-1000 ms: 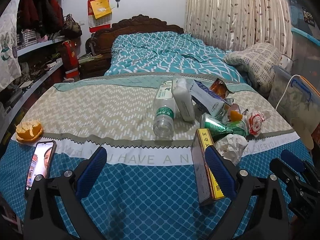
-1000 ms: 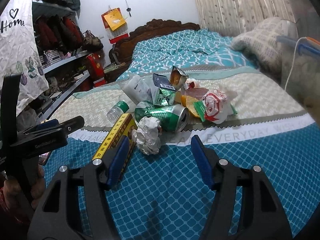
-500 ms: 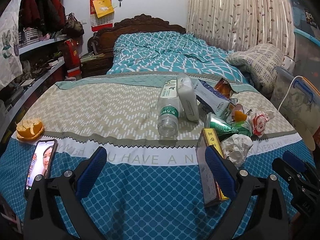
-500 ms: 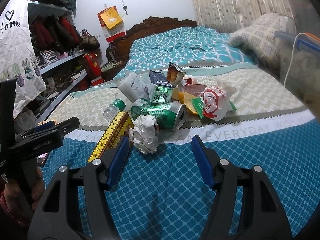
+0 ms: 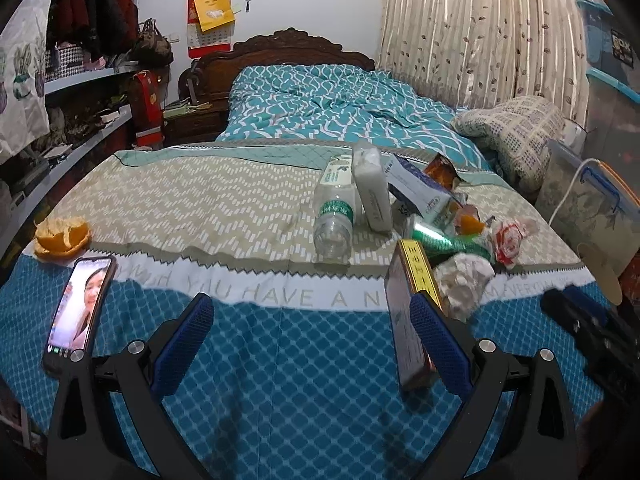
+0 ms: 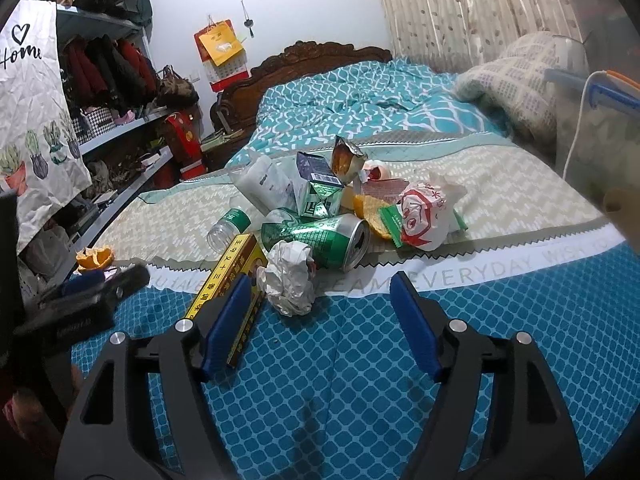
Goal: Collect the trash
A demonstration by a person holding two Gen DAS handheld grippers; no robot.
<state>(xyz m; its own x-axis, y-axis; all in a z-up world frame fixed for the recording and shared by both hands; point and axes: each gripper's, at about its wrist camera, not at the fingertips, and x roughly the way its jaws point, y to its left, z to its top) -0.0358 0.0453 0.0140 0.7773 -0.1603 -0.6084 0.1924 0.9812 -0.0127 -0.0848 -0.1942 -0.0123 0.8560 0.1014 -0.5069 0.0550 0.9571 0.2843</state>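
A pile of trash lies on the bed cover: a crumpled white paper ball (image 6: 291, 276), a green can (image 6: 320, 236), a clear plastic bottle (image 5: 334, 216), a yellow and brown box (image 6: 230, 280), a red and white wrapper (image 6: 424, 216) and cartons. My left gripper (image 5: 308, 320) is open and empty, low over the blue cover, its right finger beside the box (image 5: 408, 316). My right gripper (image 6: 322, 300) is open and empty, just short of the paper ball. Orange peel (image 5: 60, 234) lies at the left.
A phone (image 5: 80, 312) with a lit screen lies on the cover at the left. Shelves (image 6: 120, 132) run along the left side. A plastic bin (image 5: 592, 200) and a pillow (image 5: 516, 132) stand at the right. The headboard (image 5: 288, 52) is at the back.
Both grippers have edged forward toward the trash pile; the right one has come closer to the paper ball. Both stay open and nothing was picked up.
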